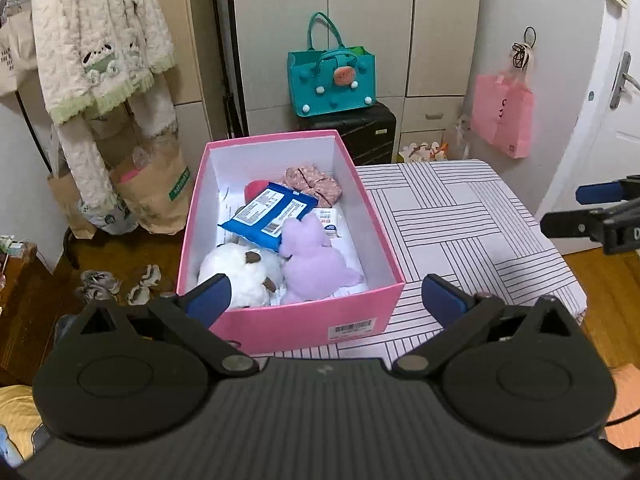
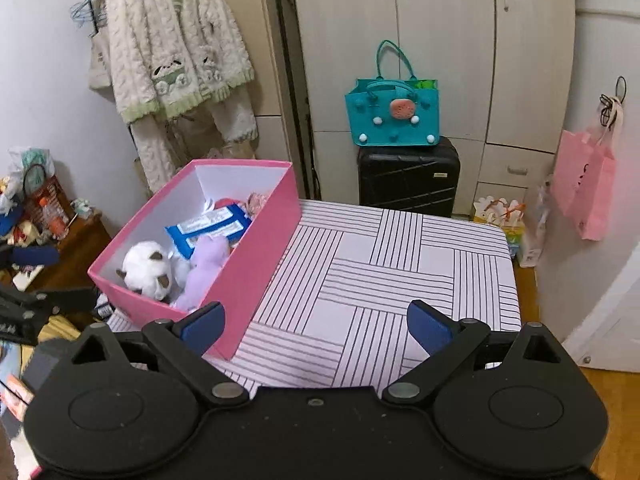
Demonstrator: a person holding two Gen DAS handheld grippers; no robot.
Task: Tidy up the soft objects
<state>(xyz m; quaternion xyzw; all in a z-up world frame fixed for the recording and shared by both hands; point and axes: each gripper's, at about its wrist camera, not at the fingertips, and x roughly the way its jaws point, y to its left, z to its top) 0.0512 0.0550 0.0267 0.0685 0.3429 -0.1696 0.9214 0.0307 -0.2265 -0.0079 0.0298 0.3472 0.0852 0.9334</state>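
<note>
From the left wrist view, the pink box (image 1: pixel 288 320) sits on the left end of the striped surface (image 1: pixel 460 216), just ahead of the left tool (image 1: pixel 328 294), whose fingers stand wide apart with nothing between them. Inside the box lie a white plush (image 1: pixel 236 270) at the near left, a purple plush (image 1: pixel 312 258) touching it on the right, a blue wipes pack (image 1: pixel 272 210) resting partly over both, and a pink floral cloth (image 1: pixel 314 184) at the far end beside something red (image 1: pixel 256 190). The rest of the surface carries nothing loose, so the gathering looks largely done; what may remain is tidying the pile or closing the box, though no lid shows. The right tool (image 1: pixel 600 210) pokes in at the right edge, and this view alone does not settle its state.

From the right wrist view, the right tool (image 2: pixel 316 324) hangs over the near part of the surface, fingers spread and holding nothing. The box is to its left, contents the same. Beyond the far edge stand a black suitcase (image 2: pixel 408 176) with a teal felt bag (image 2: pixel 394 118) on top, and a pink bag (image 2: pixel 588 188) hangs on the right wall. Fleece clothing (image 2: pixel 176 48) hangs at the far left. None of these blocks the way; the box's tall walls are the only hindrance to reaching in.
</note>
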